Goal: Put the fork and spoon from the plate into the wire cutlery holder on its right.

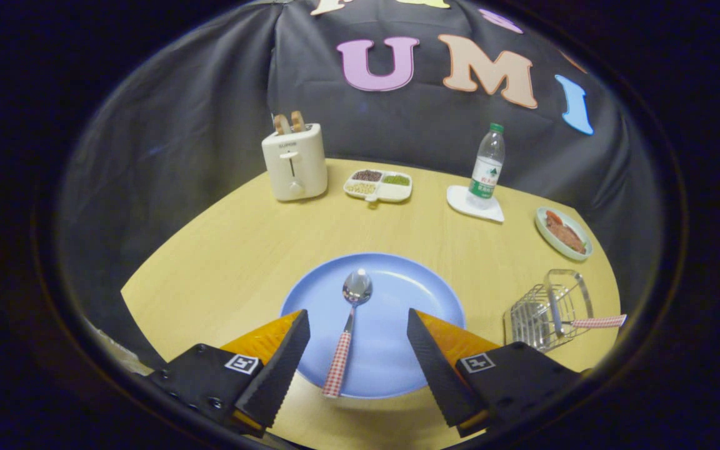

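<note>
A blue plate [397, 294] lies on the wooden table just ahead of my gripper [358, 320]. On it rests a spoon [349, 325] with a shiny bowl and a red-and-white checked handle, its handle end reaching over the plate's near rim. The spoon lies between my two fingers, which stand wide apart and touch nothing. To the right of the plate sits the wire cutlery holder [532, 315], lying low on the table. A piece of cutlery with the same checked handle [597, 322] rests in it, handle sticking out to the right; its head is hard to make out.
At the back of the table stand a cream toaster [295, 161] with bread in it, a divided dish [378, 185] of beans, and a water bottle [487, 165] on a white coaster. A pale green plate [562, 233] of food sits behind the holder.
</note>
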{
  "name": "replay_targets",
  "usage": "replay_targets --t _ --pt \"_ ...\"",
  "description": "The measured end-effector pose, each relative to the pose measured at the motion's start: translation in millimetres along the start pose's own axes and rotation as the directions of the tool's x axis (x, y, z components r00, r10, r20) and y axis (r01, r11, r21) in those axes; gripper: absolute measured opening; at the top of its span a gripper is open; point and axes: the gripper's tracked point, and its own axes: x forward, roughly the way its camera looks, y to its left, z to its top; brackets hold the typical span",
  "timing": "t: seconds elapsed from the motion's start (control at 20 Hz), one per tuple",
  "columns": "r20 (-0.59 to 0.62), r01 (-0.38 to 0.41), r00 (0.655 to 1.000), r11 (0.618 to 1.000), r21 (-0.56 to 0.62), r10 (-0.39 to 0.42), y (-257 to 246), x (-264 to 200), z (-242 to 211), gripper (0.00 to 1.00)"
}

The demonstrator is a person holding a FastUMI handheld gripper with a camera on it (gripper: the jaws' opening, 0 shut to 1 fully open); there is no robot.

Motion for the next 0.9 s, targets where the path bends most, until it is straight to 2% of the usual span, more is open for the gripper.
replay_targets --t 0.3,0.8,0.9 --pt "-0.073 0.023 0.997 0.999 -0.026 -0.025 2 19 -22 1.0" --pt "-0.148 -0.011 0.989 0.999 -0.032 0.006 13 29 -41 0.6" --pt "-0.155 -0.022 0.988 0.999 -0.047 0.014 17 28 -44 0.6"
